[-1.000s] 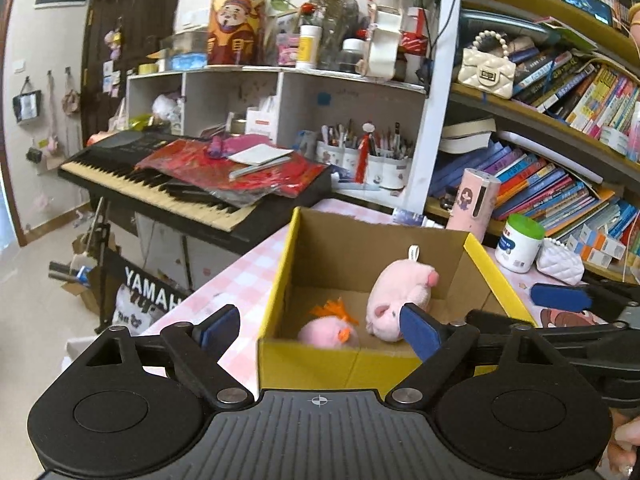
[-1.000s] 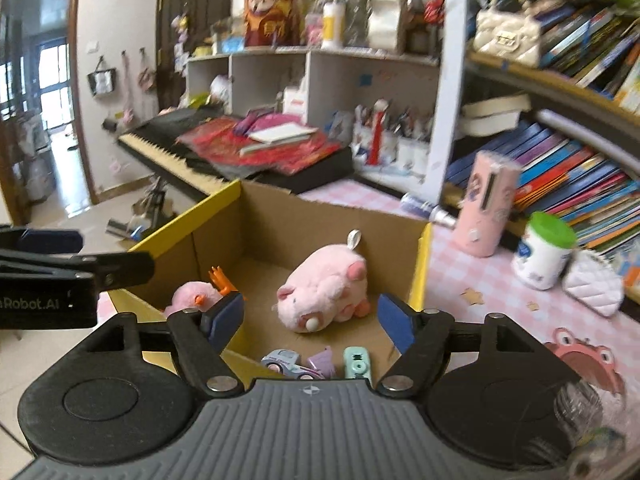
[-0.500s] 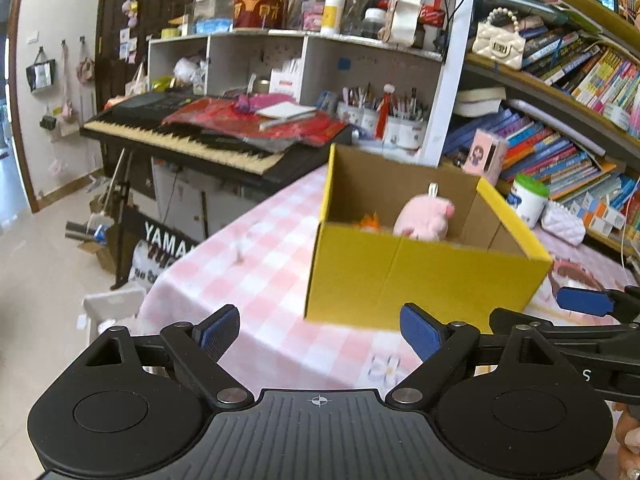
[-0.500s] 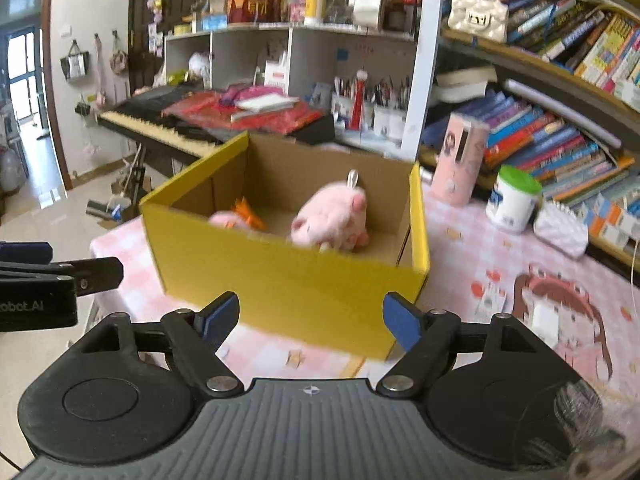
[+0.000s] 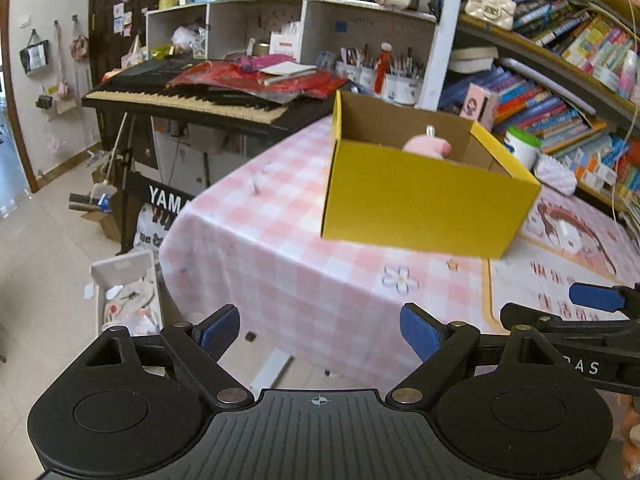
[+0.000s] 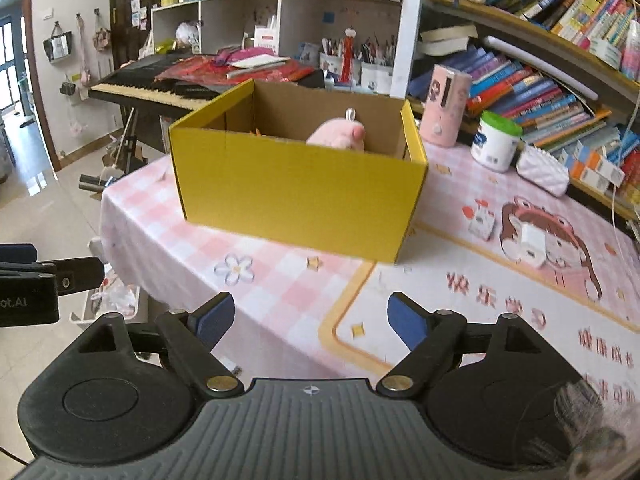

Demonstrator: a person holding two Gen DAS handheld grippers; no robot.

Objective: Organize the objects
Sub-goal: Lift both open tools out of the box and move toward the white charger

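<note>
Yellow cardboard forms the open box point(image 5: 424, 204) that stands on the counter point(image 5: 280, 264), on a pink-and-white checked cloth near the counter's left edge. Inside it a pink plush pig point(image 5: 426, 145) shows only its top above the near wall, with a small loop on its back; in the right wrist view a sliver of orange point(image 6: 256, 132) peeks over the rim to the pig's left, too little to identify. The left hand-held gripper point(image 5: 320, 332) hangs off the counter's near edge, over the floor, its blue-padded jaws spread wide with nothing between them. The right hand-held gripper point(image 6: 310, 320) sits over the near part of the counter, beside a printed cartoon mat point(image 6: 520, 280); its jaws are opening and nothing is between them either. Both are well apart from the box. Behind the box on the right stand a pink cylindrical container point(image 6: 444, 106), a white jar with a green lid point(image 6: 496, 142) and a quilted white pouch point(image 6: 542, 170), against shelves of books point(image 6: 532, 92). To the left a black Yamaha keyboard point(image 5: 188, 100) carries red cloth and papers, and a white bin point(image 5: 124, 292) sits on the floor below the counter's corner.
</note>
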